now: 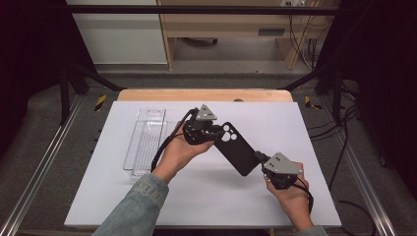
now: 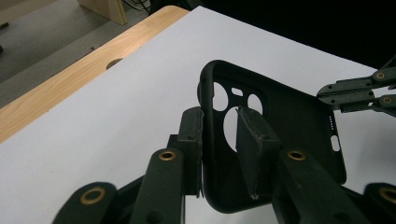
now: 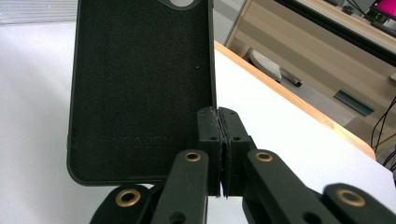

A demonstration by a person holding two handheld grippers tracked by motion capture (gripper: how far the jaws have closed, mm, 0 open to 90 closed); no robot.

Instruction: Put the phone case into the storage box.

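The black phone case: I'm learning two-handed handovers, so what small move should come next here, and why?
Probably close the left gripper the rest of the way onto the side wall of the phone case. In the left gripper view one jaw stands outside the wall and the other inside near the camera holes, with a gap left. The right gripper already pinches the opposite end's edge, holding it above the white table.

You can make out one piece of lettering: faint embossed capitals on the dark inner lining of the black phone case [image 3: 140, 84], low in the left half of the right gripper view, just above the case's bottom edge. They seem to read "XIAOEN" or the like, but the first letters are too dim for you to be sure. In the left gripper view, tiny pale marks on the case's side wall are too small to read.
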